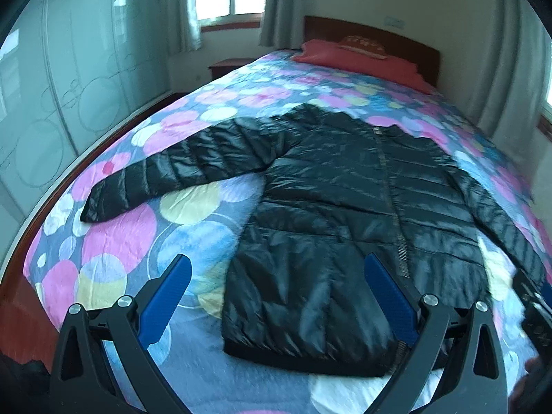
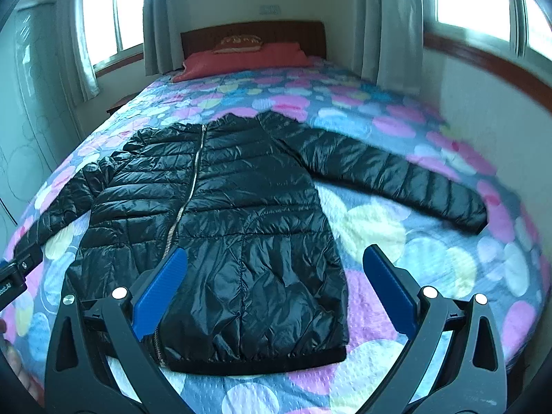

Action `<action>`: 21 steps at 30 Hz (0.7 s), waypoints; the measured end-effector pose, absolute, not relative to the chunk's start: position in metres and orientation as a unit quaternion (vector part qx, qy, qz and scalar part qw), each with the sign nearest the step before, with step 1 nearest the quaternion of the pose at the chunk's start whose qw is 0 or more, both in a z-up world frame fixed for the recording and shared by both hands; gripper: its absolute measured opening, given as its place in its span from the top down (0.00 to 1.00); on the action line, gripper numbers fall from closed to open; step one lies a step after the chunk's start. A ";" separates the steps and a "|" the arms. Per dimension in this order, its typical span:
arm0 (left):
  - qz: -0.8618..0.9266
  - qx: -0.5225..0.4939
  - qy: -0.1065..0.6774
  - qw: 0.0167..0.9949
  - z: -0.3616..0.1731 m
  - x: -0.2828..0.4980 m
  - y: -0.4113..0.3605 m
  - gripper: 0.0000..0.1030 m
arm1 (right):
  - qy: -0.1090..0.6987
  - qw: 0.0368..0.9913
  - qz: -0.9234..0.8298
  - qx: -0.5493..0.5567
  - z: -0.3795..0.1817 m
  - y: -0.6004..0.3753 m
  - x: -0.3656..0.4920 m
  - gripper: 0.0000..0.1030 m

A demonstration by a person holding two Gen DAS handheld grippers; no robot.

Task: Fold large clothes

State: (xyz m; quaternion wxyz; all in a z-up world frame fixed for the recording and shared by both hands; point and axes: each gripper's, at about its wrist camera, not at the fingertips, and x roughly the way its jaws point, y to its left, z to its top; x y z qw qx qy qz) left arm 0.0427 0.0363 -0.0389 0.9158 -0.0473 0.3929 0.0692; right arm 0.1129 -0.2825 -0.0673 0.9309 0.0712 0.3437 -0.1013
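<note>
Daylight is coming through curtained windows onto a bed (image 1: 114, 241) covered with a quilt of pink, blue and yellow circles, a red pillow (image 2: 241, 60) lying at the headboard end. On it, a black puffer jacket (image 1: 345, 214) is lying spread flat, front up and zipped, collar toward the pillow and hem toward the foot edge, with both sleeves stretched out toward the 2 side edges.

No fold is showing yet, so the step in hand is judged to be the first grasp. The left gripper (image 1: 277, 296) is hovering above the foot edge with its blue pads spread wide and nothing between them; the jacket's left hem corner is sitting just beyond and below it, apart from the pads. The right gripper (image 2: 274, 286) is likewise hanging wide apart and empty over the right half of the hem, with the hem's right corner just beside its right pad in view, not touching.

Doing this well probably means taking each sleeve (image 2: 396, 172) near the cuff and laying it across the chest before doubling the body. The shiny shell looks slippery and puffy, so a deep bite on a seam or cuff should be holding better than a pinch of loose fabric. Lifting low and slowly should be keeping the body from dragging toward the foot edge.
</note>
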 end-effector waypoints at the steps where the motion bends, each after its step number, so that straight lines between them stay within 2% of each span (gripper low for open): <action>1: 0.081 -0.050 0.395 0.914 -0.044 0.048 0.042 0.04 | 0.349 0.928 -0.102 0.082 -0.071 -0.290 0.117 0.02; 7: 0.163 -0.065 0.413 0.893 -0.079 0.083 0.086 0.04 | 0.360 0.918 -0.098 0.134 -0.095 -0.334 0.138 0.02; 9: 0.193 -0.068 0.421 0.884 -0.090 0.093 0.103 0.04 | 0.359 0.913 -0.107 0.159 -0.104 -0.357 0.143 0.10; 11: 0.217 -0.071 0.426 0.876 -0.100 0.102 0.118 0.04 | 0.358 0.907 -0.121 0.188 -0.112 -0.384 0.148 0.36; 14: 0.262 -0.082 0.430 0.860 -0.117 0.114 0.146 0.04 | 0.349 0.884 -0.143 0.278 -0.130 -0.447 0.149 0.37; 21: 0.307 -0.119 0.451 0.830 -0.155 0.120 0.177 0.04 | 0.253 0.830 -0.196 0.457 -0.176 -0.577 0.120 0.37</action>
